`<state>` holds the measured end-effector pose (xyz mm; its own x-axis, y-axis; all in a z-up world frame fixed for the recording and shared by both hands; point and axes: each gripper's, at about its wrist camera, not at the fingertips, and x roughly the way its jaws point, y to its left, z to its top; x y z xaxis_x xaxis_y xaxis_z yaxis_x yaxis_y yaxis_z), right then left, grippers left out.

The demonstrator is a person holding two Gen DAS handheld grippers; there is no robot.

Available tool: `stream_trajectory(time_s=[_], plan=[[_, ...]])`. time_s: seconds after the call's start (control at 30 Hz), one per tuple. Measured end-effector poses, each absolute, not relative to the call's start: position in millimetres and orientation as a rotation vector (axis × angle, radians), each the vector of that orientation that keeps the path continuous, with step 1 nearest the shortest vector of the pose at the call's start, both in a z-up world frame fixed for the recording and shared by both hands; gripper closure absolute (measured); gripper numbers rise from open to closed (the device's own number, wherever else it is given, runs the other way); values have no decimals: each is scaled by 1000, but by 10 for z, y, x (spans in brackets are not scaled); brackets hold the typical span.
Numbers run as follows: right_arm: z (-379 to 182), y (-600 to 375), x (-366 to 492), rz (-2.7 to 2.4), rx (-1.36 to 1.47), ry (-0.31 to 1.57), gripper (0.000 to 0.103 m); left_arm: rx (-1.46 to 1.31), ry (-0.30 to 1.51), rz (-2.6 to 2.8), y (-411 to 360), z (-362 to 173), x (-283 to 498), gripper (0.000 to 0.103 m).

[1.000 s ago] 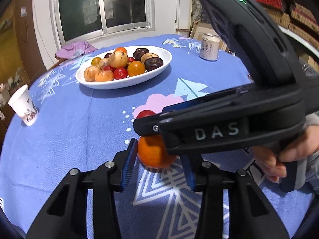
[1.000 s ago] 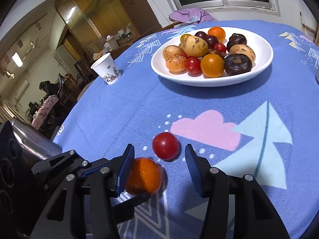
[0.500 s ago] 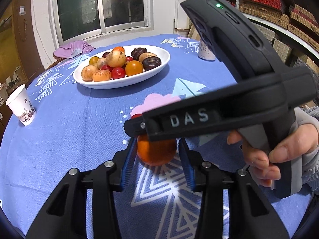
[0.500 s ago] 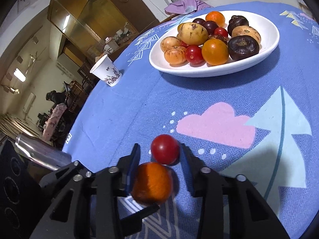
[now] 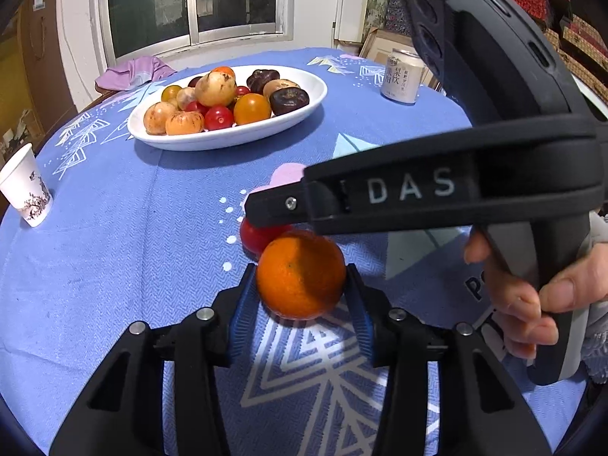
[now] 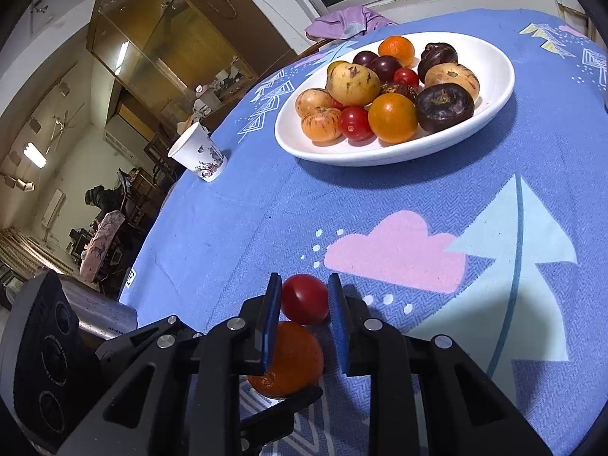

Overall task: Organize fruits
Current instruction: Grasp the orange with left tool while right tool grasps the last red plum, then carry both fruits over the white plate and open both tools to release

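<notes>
Two fruits are off the white plate (image 5: pixel 228 140): the orange (image 5: pixel 300 273) and the red tomato (image 6: pixel 304 298), touching each other on the blue tablecloth (image 5: pixel 114 250) nearest you. By the look of it most of the job is done, since the plate well beyond is heaped with fruit. Your left gripper (image 5: pixel 300 300) has its blue pads pressed on the orange's sides, though its jaws are easing apart. Your right gripper (image 6: pixel 304 317) is clenched on the tomato. Only the left view shows your hand (image 5: pixel 532 296) on the right tool and the can (image 5: pixel 401 76); the right view shows the tomato whole.
</notes>
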<state>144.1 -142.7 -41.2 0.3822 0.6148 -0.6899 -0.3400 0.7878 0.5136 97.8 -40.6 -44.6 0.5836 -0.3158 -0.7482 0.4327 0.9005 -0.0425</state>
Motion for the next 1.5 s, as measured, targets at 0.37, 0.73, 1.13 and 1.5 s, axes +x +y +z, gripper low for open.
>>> stream_trajectory(time_s=[0.37, 0.73, 1.13, 1.5], plan=[[-507, -1192, 1475, 681, 281, 1064, 73, 141, 846, -453, -413, -459, 963, 59], [22, -1687, 1447, 578, 347, 877, 74, 111, 784, -437, -302, -215, 978, 59], [631, -2037, 2336, 429, 391, 705, 74, 33, 646, -240, -78, 598, 2280, 59], [-93, -1804, 2920, 378, 352, 849, 74, -3, 756, -173, -55, 45, 3257, 59]])
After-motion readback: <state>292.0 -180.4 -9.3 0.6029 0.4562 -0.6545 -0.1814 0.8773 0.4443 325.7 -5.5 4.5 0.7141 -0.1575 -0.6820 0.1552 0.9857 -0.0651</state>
